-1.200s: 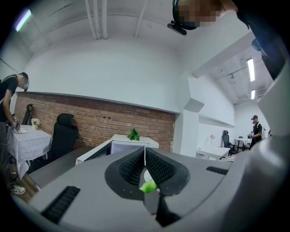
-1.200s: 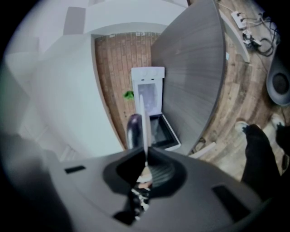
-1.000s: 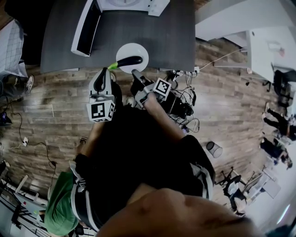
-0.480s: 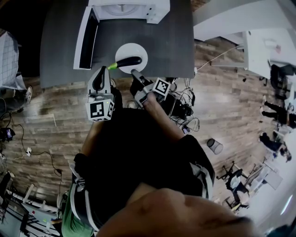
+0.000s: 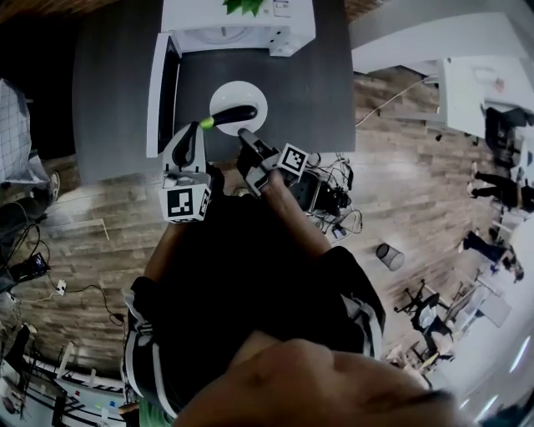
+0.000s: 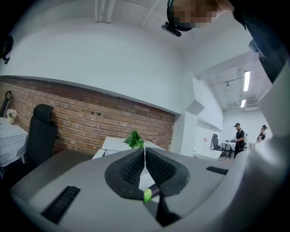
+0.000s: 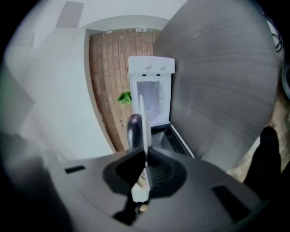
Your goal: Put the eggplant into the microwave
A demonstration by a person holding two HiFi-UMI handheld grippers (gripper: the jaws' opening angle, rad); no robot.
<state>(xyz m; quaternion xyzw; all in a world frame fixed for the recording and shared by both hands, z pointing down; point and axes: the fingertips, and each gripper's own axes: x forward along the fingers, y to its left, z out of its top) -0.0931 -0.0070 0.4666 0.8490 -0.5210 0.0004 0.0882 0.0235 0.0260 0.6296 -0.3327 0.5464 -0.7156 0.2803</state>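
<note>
A dark eggplant [image 5: 234, 113] with a green stem lies on a white plate [image 5: 238, 93] on the grey table [image 5: 309, 75], in front of the white microwave [image 5: 238, 25]. The microwave door [image 5: 163, 92] hangs open to the left. My right gripper [image 5: 246, 133] is shut on the plate's near rim; in the right gripper view the plate [image 7: 142, 118] shows edge-on between the jaws, with the eggplant [image 7: 134, 131] and the microwave [image 7: 152, 90] beyond. My left gripper [image 5: 193, 138] is shut and holds nothing, just left of the green stem tip [image 6: 147, 195].
A small green plant [image 5: 244, 7] stands on top of the microwave. Cables and boxes [image 5: 329, 196] lie on the wooden floor by the table's right side, and a bin [image 5: 388, 253] stands further right. A black chair [image 6: 41, 131] is at the far left.
The head view has tilted, so more of the microwave and its open door shows. Both grippers stay by the plate, shifted slightly towards the table.
</note>
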